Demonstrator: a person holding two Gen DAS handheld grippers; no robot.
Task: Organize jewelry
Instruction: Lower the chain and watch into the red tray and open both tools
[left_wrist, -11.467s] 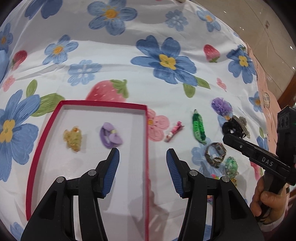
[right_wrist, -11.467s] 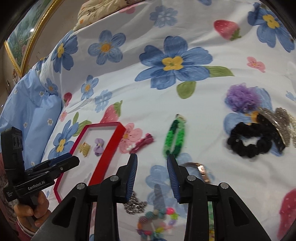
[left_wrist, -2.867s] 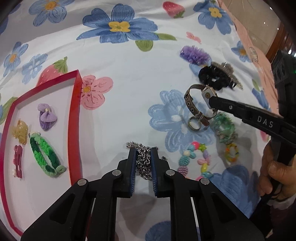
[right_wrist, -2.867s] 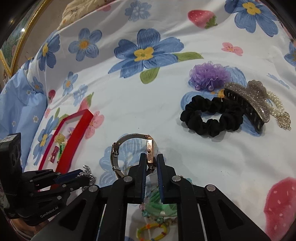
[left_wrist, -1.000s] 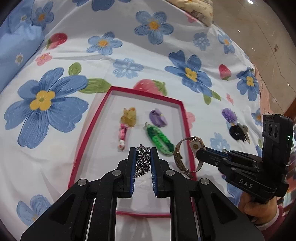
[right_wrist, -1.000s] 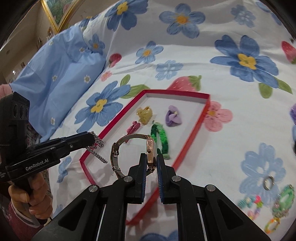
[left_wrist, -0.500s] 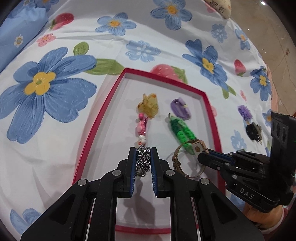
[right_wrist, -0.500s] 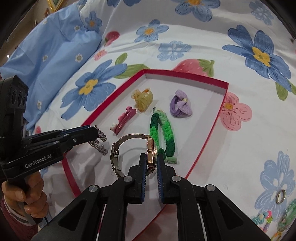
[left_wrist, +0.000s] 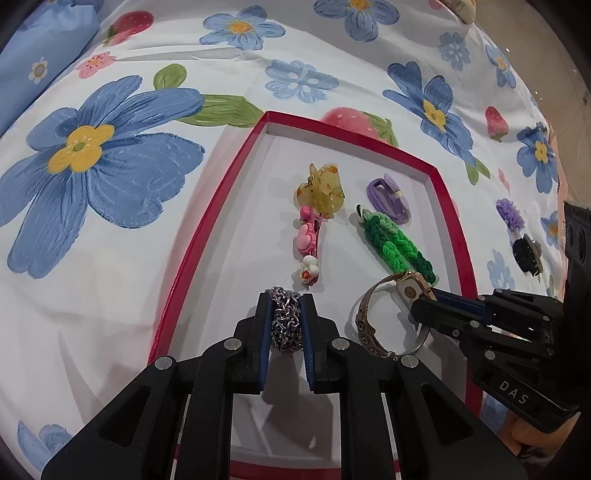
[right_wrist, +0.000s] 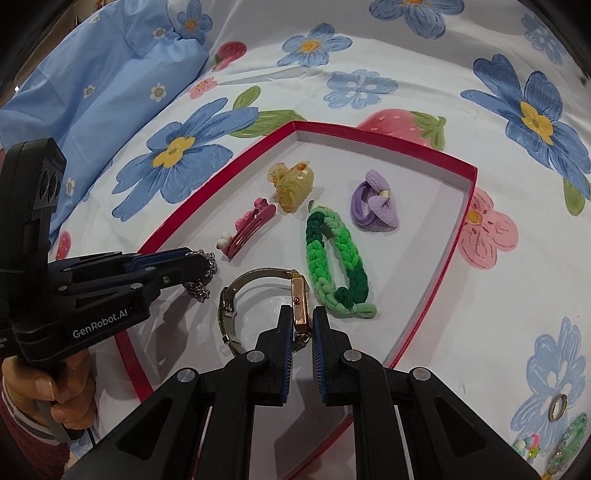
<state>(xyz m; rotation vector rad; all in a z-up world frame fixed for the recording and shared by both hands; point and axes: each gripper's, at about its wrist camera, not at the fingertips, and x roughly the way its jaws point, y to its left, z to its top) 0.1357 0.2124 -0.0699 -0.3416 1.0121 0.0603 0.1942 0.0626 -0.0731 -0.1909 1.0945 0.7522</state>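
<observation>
A red-rimmed white tray (left_wrist: 207, 229) (right_wrist: 439, 266) lies on the flowered sheet. It holds a yellow claw clip (left_wrist: 320, 192) (right_wrist: 291, 181), a pink hair clip (left_wrist: 309, 248) (right_wrist: 248, 228), a green braided band (left_wrist: 397, 245) (right_wrist: 334, 258) and a purple tie (left_wrist: 388, 195) (right_wrist: 373, 204). My left gripper (left_wrist: 286, 295) (right_wrist: 205, 264) is shut on a silver chain (left_wrist: 285, 317) (right_wrist: 199, 286) low over the tray floor. My right gripper (right_wrist: 300, 314) (left_wrist: 424, 301) stands around a gold watch (right_wrist: 266, 306) (left_wrist: 384, 314) on the tray floor, its jaws slightly parted.
Outside the tray to the right lie a ring (right_wrist: 557, 407), bead bracelets (right_wrist: 565, 443), a purple scrunchie (left_wrist: 509, 214) and a black scrunchie (left_wrist: 526, 253). A blue pillow (right_wrist: 92, 85) lies at the far left.
Both grippers have come lower into the tray. The right jaws have parted a little around the watch, which now rests on the tray floor. The left still holds the chain.
</observation>
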